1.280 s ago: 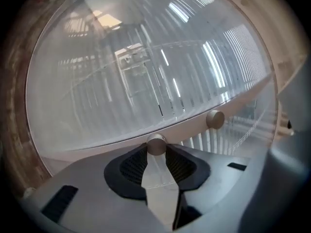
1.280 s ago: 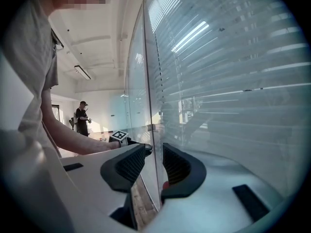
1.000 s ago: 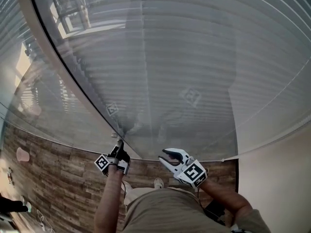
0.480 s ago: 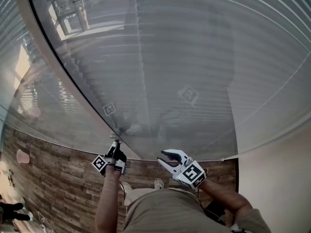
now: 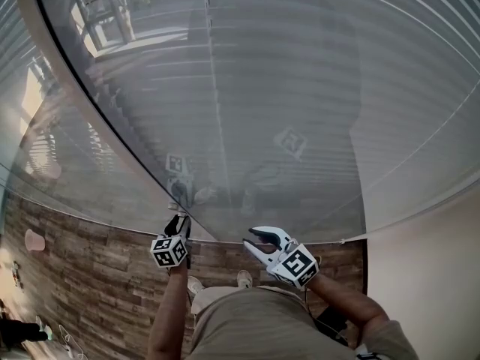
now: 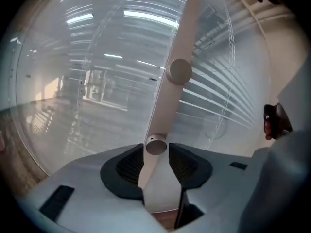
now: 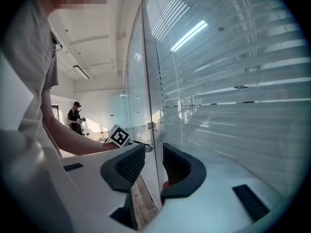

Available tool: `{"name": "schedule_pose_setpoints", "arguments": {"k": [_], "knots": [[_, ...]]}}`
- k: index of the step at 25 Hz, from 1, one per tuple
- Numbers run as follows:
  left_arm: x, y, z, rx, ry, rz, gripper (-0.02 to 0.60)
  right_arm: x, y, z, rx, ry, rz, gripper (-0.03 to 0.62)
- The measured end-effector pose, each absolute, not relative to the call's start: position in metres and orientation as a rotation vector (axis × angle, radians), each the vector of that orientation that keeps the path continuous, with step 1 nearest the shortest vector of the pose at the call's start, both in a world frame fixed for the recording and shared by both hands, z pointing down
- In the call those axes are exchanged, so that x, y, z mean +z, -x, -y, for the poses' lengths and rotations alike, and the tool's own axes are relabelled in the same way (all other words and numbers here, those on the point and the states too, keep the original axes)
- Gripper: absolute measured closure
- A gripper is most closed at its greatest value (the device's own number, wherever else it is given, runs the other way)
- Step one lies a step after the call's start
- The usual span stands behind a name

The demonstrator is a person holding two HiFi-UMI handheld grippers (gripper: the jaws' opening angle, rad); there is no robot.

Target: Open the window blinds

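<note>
Faces a glass wall (image 5: 75,163) with the window blinds (image 5: 300,73) behind the panes, their horizontal slats filling the view ahead of and above both grippers. Shows thin bright lines between the slats in the right gripper view. Stands on a wood-look floor (image 5: 90,276).

Holds the left gripper (image 5: 179,220) up at a white post (image 6: 177,96) where two panes meet. Has just been spreading its jaws. Leaves them well apart now, with a small knob (image 6: 156,145) on the post sitting between the dark pads (image 6: 129,164). Shows a sliver of gap on either side of it, so no squeeze on it. Finds a larger knob (image 6: 179,72) higher up the same post.

Holds the right gripper (image 5: 253,240) to the right of the left one and a little lower, near the foot of the glass. Cannot tell whether it touches the pane. Has its jaws parted with nothing between the pads, only the edge of a pane seen beyond the gap.

Catches the left gripper's marker cube (image 7: 118,136) and the bare forearm (image 7: 77,147) behind it in the right gripper view. Also takes in another person (image 7: 75,115) standing far off in a bright room.
</note>
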State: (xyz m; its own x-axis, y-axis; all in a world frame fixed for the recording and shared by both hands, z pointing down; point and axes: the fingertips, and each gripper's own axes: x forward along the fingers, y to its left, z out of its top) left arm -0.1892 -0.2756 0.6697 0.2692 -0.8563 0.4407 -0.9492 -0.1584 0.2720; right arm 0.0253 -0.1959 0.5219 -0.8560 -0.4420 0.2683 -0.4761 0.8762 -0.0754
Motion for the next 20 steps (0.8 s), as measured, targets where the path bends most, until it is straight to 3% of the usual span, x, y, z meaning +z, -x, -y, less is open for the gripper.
{"name": "schedule_pose_setpoints", "arguments": {"k": [2, 5, 12, 20], "knots": [[0.671, 0.189, 0.278, 0.286, -2.043, 1.663, 0.442, 0.522, -0.024, 0.196, 0.205, -0.695, 2.805, 0.473], [0.67, 0.19, 0.279, 0.204, -2.007, 1.657, 0.446, 0.522, -0.023, 0.198, 0.206, -0.698, 2.805, 0.473], [0.668, 0.189, 0.281, -0.519, -1.704, 1.271, 0.449, 0.525, -0.029, 0.202, 0.217, -0.704, 2.797, 0.473], [0.668, 0.192, 0.282, -1.069, -1.294, 0.814, 0.449, 0.525, -0.019, 0.207, 0.222, -0.675, 2.81, 0.473]]}}
